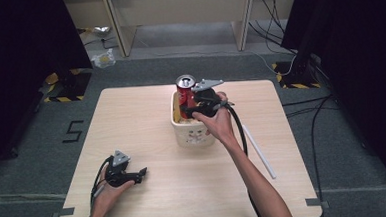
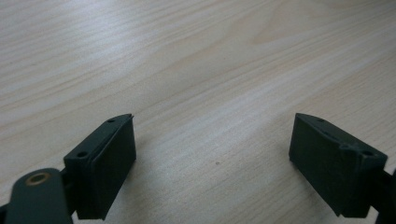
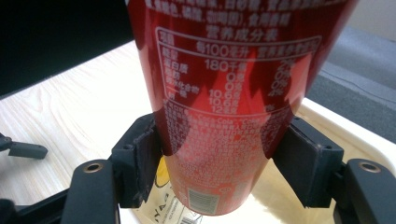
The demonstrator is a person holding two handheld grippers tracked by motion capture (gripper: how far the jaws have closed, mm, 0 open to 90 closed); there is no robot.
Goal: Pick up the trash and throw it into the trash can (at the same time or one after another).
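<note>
1. The wooden table (image 1: 146,116) filled the middle of the high view, pale grain all over, with grey carpet around it and a black mark like a "5" on the floor at the left edge of the frame.
2. Your right forearm ran up from the bottom right of the high view to the centre, where your right gripper (image 1: 197,107) sat over the white tub (image 1: 195,134). The tub stood just above the frame's centre and carried a small printed figure on its near wall; I could not read it.
3. A white stick (image 1: 258,151) lay on the table right of the tub, slanting toward the lower right, well apart from both grippers.
4. The red can (image 1: 185,91) stood upright in the tub's far end, silver top showing. In the right gripper view the can (image 3: 224,93) showed white Chinese print, a nutrition table headed "100", figures "180", "10.6", "12", the words "Coca-Cola", and a barcode at the bottom.
5. Your right gripper (image 3: 219,161) had its jaws pinching the can's lower body, one pad on each side.
6. Your left gripper (image 1: 134,175) rested at the lower left of the high view, in your left hand (image 1: 108,193). In its own view the left gripper (image 2: 212,158) had its jaws spread wide over bare wood.
</note>
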